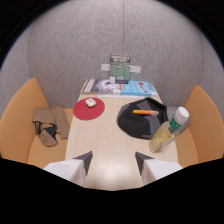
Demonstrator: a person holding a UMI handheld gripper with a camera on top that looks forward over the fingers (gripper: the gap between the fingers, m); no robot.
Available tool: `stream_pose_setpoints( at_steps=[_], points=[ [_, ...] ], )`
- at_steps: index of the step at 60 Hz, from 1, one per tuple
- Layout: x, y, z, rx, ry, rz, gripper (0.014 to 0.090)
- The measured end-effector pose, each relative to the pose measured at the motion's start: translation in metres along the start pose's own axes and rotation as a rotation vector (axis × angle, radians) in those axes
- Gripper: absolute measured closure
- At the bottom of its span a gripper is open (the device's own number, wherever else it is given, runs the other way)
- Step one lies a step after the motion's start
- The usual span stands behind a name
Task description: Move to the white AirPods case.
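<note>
The white AirPods case lies on a red round mat on the far left part of the light wooden table. My gripper is open above the near end of the table, its two fingers spread apart with nothing between them. The case is well beyond the fingers, ahead and slightly to the left.
A black cap with an orange pen on it sits on the right. A yellowish bottle with a white lid lies near the right edge. Magazines and a stand are at the far end. A brown bag rests on the left orange bench.
</note>
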Motion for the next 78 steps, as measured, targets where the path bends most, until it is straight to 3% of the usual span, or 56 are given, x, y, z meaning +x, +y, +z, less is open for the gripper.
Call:
stream_pose_setpoints(
  at_steps=[22, 45, 78],
  points=[
    [-0.05, -0.032, 0.04, 0.018, -0.056, -0.042, 0.0177],
    [-0.096, -0.113, 0.151, 0.073, -0.083, -0.042, 0.0176],
    [-0.127, -0.169, 0.278, 0.046, -0.049, -0.04, 0.0177]
  ],
)
